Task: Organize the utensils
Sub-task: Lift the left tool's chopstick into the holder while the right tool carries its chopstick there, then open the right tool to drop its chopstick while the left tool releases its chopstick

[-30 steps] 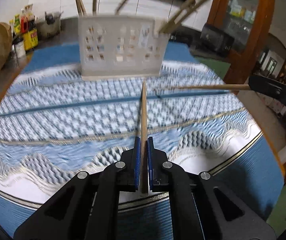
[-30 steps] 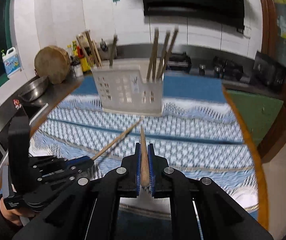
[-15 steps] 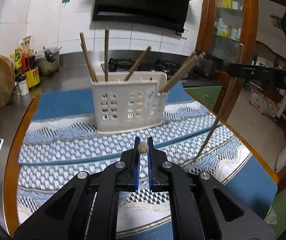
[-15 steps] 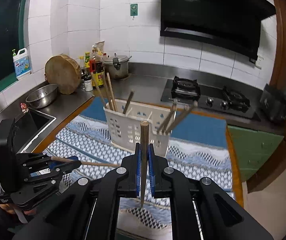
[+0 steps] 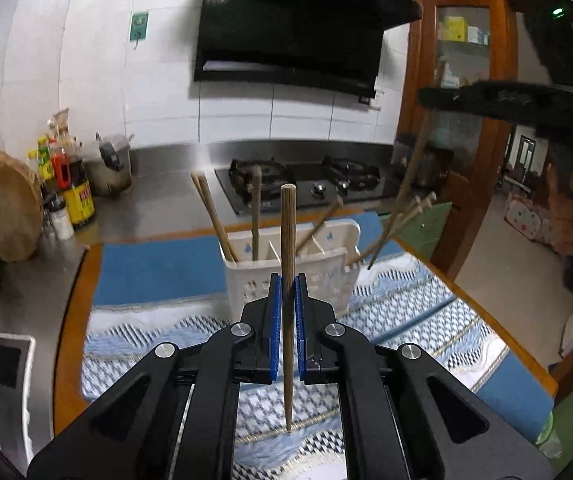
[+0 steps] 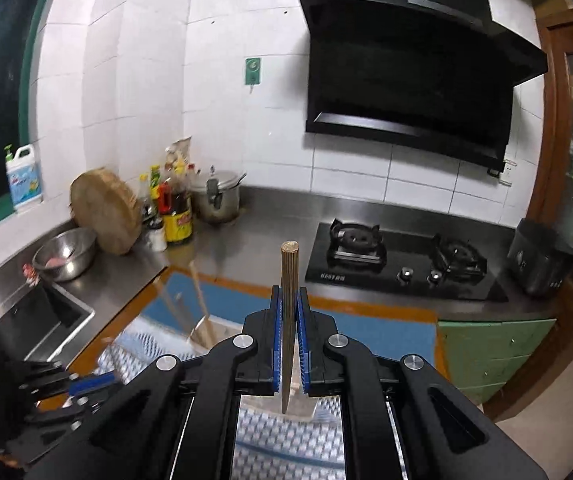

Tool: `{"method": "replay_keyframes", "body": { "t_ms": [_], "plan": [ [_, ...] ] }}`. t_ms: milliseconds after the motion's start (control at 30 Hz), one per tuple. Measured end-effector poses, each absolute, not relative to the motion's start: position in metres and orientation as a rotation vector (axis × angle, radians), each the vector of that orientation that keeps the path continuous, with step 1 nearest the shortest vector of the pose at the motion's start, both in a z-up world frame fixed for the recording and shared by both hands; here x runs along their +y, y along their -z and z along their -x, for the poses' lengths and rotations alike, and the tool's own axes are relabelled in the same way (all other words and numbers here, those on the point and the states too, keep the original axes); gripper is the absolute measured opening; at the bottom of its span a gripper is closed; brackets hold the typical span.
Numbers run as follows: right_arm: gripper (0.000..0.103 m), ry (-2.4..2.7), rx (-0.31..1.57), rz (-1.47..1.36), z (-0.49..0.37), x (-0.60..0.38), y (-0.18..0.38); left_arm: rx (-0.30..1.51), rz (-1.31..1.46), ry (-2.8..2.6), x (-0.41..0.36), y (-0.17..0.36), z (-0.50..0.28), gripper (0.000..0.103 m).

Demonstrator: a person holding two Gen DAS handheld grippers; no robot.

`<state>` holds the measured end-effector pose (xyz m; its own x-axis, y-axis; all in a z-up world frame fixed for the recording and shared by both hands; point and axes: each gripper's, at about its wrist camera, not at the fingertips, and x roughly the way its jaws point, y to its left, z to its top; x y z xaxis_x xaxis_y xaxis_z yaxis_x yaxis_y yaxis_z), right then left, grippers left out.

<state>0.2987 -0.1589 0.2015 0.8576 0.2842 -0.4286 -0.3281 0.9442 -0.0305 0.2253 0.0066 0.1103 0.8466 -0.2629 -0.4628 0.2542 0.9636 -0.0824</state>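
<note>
Pinching one upright chopstick (image 5: 287, 264) each, both sets of jaws are clenched; the white basket (image 5: 290, 276) sits mid-frame behind the left gripper (image 5: 285, 292), open cloth (image 5: 406, 312) around it.

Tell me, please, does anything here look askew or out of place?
Nothing looks spilled or damaged. The chopsticks at the right end of the white holder lean far outward instead of standing upright. Each gripper, left and right, holds one chopstick vertically.
</note>
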Motion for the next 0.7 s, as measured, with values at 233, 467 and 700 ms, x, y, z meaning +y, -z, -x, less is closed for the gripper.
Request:
{"method": "replay_keyframes", "body": {
  "t_ms": [233,467,700],
  "plan": [
    [0.007,-0.279,0.436,0.092,-0.336,-0.153,-0.182,0.382,-0.002,0.247,0.012,-0.157,-0.234,0.005],
    [0.007,-0.283,0.53,0.13,-0.359,-0.149,-0.14,0.302,-0.006,0.204,0.016,-0.194,-0.26,0.005],
    [0.018,-0.289,0.553,0.159,-0.359,-0.152,-0.124,0.261,0.002,0.167,0.011,-0.209,-0.29,0.005]
  ]
}}
